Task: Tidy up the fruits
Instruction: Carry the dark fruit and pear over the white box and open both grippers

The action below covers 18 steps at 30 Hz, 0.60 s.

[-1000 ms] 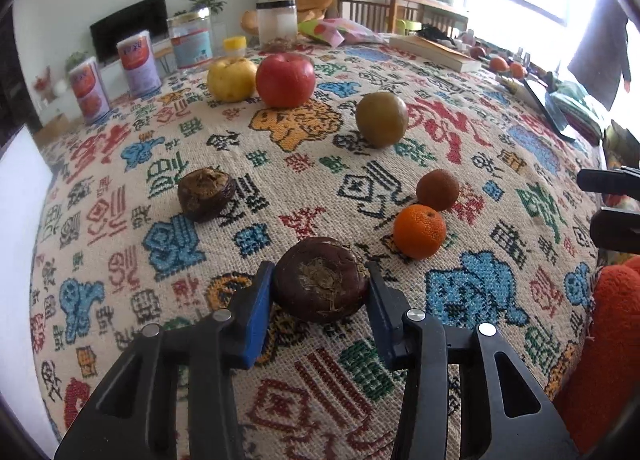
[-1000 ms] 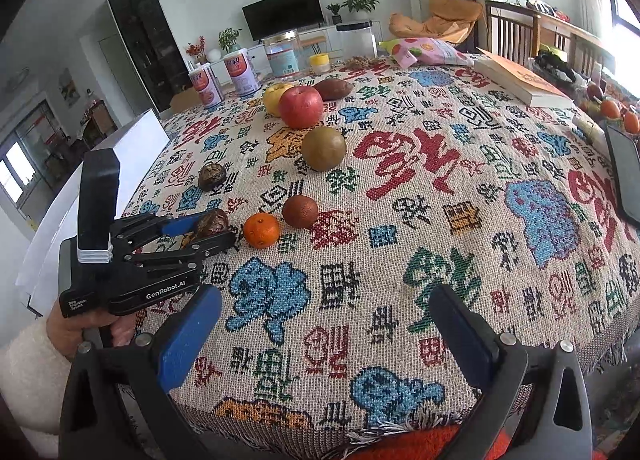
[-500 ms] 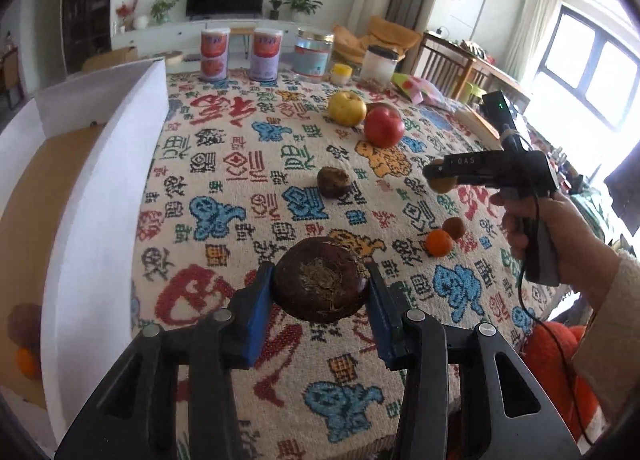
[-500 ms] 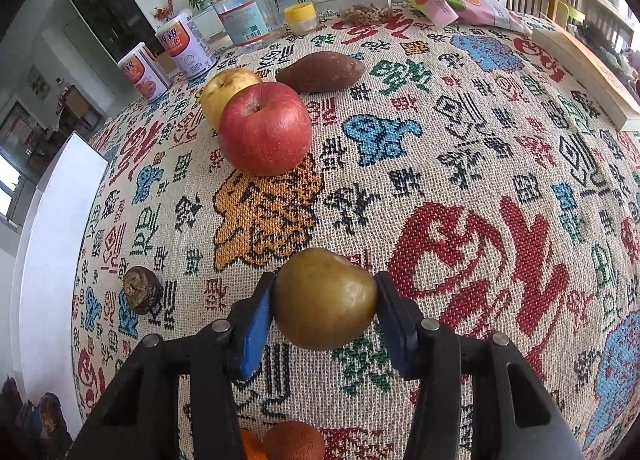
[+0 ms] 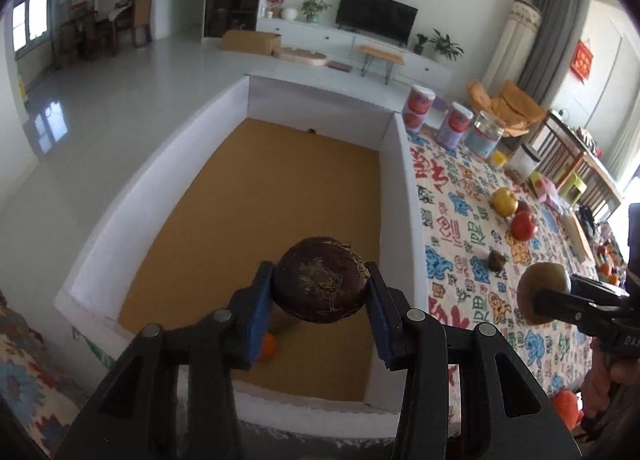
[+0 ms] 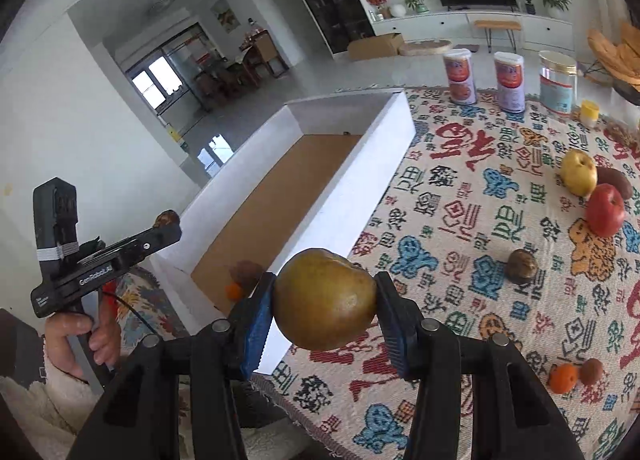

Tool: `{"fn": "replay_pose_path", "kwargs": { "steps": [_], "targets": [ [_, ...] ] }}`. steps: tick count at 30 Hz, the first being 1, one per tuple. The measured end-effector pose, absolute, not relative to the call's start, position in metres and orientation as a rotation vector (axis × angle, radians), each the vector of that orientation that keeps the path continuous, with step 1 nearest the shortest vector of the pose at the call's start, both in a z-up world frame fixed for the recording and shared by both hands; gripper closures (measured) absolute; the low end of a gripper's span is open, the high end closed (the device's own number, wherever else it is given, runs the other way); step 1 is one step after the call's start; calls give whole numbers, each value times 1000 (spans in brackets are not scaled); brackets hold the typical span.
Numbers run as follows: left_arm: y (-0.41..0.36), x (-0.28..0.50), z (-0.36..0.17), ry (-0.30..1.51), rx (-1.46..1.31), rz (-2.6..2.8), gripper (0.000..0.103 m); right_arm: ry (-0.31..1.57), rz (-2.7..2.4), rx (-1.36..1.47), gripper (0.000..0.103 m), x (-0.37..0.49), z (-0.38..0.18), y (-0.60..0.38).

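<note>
My left gripper (image 5: pixel 320 292) is shut on a dark brown round fruit (image 5: pixel 320 280) and holds it above the near end of a white box with a brown floor (image 5: pixel 256 203). An orange (image 5: pixel 268 344) and a brown fruit lie in the box below it. My right gripper (image 6: pixel 324 308) is shut on an olive-brown pear (image 6: pixel 324 298) above the table edge, just right of the box (image 6: pixel 360 187). The pear also shows in the left wrist view (image 5: pixel 542 292). The left gripper shows in the right wrist view (image 6: pixel 164 225).
On the patterned tablecloth (image 6: pixel 460 219) lie a yellow apple (image 6: pixel 578 173), a red apple (image 6: pixel 605 209), a small dark fruit (image 6: pixel 522 266), a small orange (image 6: pixel 562 378) and a small brown fruit (image 6: pixel 591 371). Cans (image 6: pixel 460 75) and a jar (image 6: pixel 557 81) stand at the far edge.
My left gripper carried the dark fruit from over the table to above the box. My right gripper lifted the pear off the table and swung left toward the box.
</note>
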State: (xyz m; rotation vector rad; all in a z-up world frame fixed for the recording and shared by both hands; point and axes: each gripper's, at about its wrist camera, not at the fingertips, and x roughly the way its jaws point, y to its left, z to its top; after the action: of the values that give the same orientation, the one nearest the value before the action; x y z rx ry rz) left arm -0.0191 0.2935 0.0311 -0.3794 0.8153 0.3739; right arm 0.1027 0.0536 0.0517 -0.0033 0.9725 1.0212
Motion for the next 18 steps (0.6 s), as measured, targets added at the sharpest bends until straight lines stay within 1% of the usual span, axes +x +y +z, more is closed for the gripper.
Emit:
{"fn": "replay_pose_path", "kwargs": {
  "steps": [4,8,9,10,12,14,15,18],
  "targets": [
    [315,-25,-6,885,-392,453,58,1023,1172,-116,54,64,33,138],
    [325,-27,-23,930,-392,492,56,1087,1189,-254,54,47,4,188],
    [326,-27,-25,933,-392,507,50,1100,1182,-276,53,46,-2,195],
    [325,-27,-24,928,-391,520,36,1114,1170,-303,53,45,-8,201],
    [322,-30,-13,880,-391,521,27,1115,1143,-309,48,46,-12,202],
    [313,-28,3,826,-381,498,27,1083,1149,-219,31,52,1,186],
    [307,-27,12,799,-372,479,26,1064,1150,-174,29,56,10,174],
    [276,-21,40,716,-341,395,19,966,1117,-119,23,64,44,134]
  ]
}}
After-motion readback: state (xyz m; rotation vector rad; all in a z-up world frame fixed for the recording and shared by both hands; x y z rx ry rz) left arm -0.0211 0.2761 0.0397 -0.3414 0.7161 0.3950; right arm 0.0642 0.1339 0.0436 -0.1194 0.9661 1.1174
